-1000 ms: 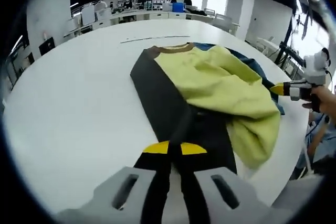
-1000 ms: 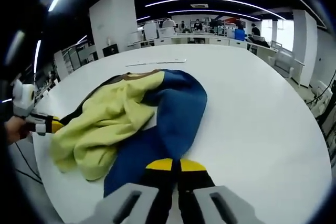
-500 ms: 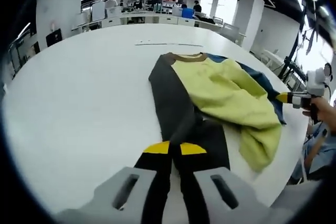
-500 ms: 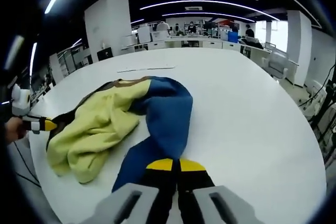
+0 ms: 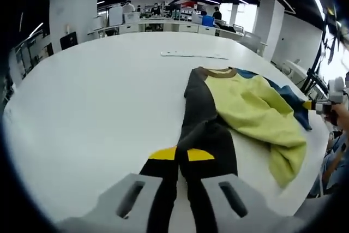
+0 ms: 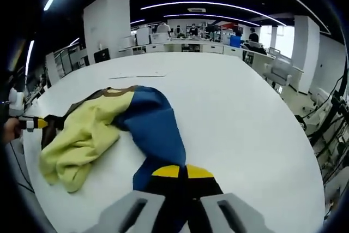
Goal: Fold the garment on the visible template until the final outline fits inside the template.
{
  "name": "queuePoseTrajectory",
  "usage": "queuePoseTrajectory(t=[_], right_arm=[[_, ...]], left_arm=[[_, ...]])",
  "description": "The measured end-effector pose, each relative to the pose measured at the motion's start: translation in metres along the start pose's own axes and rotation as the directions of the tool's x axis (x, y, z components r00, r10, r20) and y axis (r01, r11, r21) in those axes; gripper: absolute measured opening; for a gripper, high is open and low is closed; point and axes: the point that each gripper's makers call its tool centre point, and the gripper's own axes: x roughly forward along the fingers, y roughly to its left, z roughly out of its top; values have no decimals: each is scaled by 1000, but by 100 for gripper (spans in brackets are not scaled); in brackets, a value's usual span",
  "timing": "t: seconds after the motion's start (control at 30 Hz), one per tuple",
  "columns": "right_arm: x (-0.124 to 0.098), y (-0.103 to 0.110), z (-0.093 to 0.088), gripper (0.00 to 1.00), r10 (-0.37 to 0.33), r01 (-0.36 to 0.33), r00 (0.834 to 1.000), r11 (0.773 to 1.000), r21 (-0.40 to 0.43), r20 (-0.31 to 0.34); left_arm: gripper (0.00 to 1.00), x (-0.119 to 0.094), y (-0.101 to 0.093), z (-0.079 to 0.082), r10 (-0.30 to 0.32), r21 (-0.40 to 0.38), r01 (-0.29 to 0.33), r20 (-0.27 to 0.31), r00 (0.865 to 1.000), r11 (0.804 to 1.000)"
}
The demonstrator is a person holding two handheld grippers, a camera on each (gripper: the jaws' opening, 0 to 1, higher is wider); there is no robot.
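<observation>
White round table [image 5: 82, 107], colour-block sweatshirt [image 5: 240, 107] spread across it: black sleeve [image 5: 199, 118], yellow-green body [image 5: 256, 110], blue sleeve [image 6: 155, 129].

Left gripper [image 5: 178, 154]: jaws pressed together on the cuff end of the black sleeve, which runs from the tips toward 12 o'clock, then bends to 1 o'clock up to the brown collar [image 5: 215, 72]. Yellow-green body lies at 2 o'clock from these tips, bunched at its lower hem.

Right gripper [image 6: 185, 172]: jaws clamped on the end of the blue sleeve, which climbs toward 11 o'clock to the collar; yellow-green bulk sits at 9 to 10 o'clock.

Each sleeve's long axis lines up with its own gripper, so both arms hold an equal claim and the collar is the far point for both. No dark template outline can be made out on the table; a thin pale strip [image 5: 193, 55] lies beyond the collar. Judgement: the sleeves are drawn out wide, folding inward not yet done.
</observation>
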Motion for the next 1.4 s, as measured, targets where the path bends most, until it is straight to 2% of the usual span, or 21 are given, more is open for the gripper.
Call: queuePoseTrajectory(t=[0.2,0.4,0.6,0.83,1.1,1.4], right_arm=[[3,-13,6,0,-19,19,1000,1000,-4,-12],[6,-21,9,0,-33,33,999,999,-5,-29],[12,-30,14,0,-48,47,998,999,-24,-42],[19,-45,15,0,-73,70,995,996,-52,-70],[26,-63,21,0,-94,89,992,994,-57,-84],[38,-84,28,0,-132,122,985,989,-88,-113]], left_arm=[[1,1,14,6,37,-23,-37,16,999,999],[1,4,32,10,100,-38,-99,24,995,994],[1,9,42,17,132,-114,-126,42,990,985],[1,13,54,19,167,-147,-159,45,985,976],[1,23,73,31,204,-124,-194,72,976,973],[1,32,92,40,237,-97,-230,70,969,968]])
